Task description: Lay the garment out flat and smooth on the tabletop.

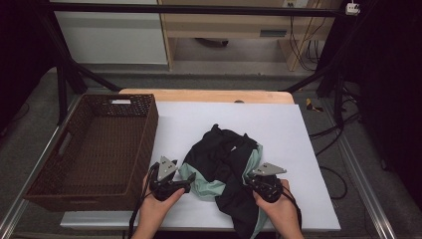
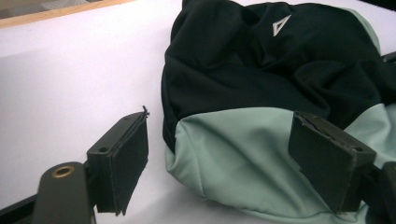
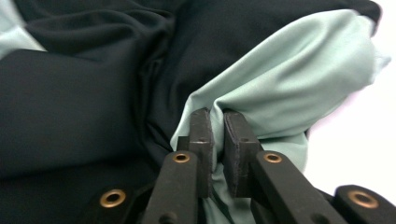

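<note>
Black-and-green garment was crumpled on white sheet, right of basket. Left gripper was held wide open around green fold. Right gripper was pinched on green cloth.

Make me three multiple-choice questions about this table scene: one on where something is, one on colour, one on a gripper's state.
1. Where is the basket?
A. left of the garment
B. right of the garment
C. on the garment

2. Which colours has the garment?
A. red and white
B. black and pale green
C. all blue

3. How is the right gripper?
A. wide open
B. shut on green cloth
C. shut on the basket

Answers: 1 A, the high view shows it at the table's left. 2 B, both show in every view. 3 B, a fold sits pinched between its pads.
</note>
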`<action>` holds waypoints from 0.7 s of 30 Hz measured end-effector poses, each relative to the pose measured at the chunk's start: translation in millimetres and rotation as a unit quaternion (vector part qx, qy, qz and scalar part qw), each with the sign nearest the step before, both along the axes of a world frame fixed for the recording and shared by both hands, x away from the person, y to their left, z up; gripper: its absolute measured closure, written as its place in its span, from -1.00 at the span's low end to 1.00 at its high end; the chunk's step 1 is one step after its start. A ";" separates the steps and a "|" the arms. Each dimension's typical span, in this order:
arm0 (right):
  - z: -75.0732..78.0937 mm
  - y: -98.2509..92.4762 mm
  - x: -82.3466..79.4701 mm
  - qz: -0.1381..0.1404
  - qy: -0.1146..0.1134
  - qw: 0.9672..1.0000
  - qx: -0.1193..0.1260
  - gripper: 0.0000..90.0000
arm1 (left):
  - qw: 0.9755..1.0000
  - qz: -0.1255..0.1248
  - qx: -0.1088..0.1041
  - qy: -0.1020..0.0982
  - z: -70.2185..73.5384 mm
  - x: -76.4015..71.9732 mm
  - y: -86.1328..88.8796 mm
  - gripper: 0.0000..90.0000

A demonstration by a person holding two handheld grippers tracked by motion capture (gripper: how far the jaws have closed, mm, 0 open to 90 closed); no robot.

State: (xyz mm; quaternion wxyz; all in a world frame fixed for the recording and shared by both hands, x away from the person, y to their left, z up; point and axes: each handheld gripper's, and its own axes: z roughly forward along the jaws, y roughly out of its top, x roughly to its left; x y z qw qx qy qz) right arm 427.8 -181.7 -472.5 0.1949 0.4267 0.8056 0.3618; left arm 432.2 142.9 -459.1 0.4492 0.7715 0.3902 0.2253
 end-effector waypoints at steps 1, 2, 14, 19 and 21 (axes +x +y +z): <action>-0.6 -3.0 -0.4 -0.006 -0.002 1.000 0.006 0.74 | 1.000 0.000 0.003 -0.002 0.3 -0.4 0.4 -0.56; -0.4 -6.6 -1.4 -0.008 0.000 1.000 0.009 0.67 | 1.000 0.001 0.004 -0.005 0.7 -0.9 0.9 -0.56; 19.3 -36.8 -7.4 -0.050 -0.046 0.997 0.025 -0.19 | 1.000 0.005 0.004 -0.009 -0.9 -3.2 0.5 -0.55; 35.1 -42.9 5.8 -0.052 -0.079 0.995 0.015 -0.16 | 1.000 0.009 0.006 -0.014 -1.9 -2.0 1.8 -0.54; 35.6 -46.9 19.6 -0.060 -0.072 0.996 0.011 -0.13 | 1.000 0.008 0.003 -0.013 -1.9 -1.5 1.7 -0.54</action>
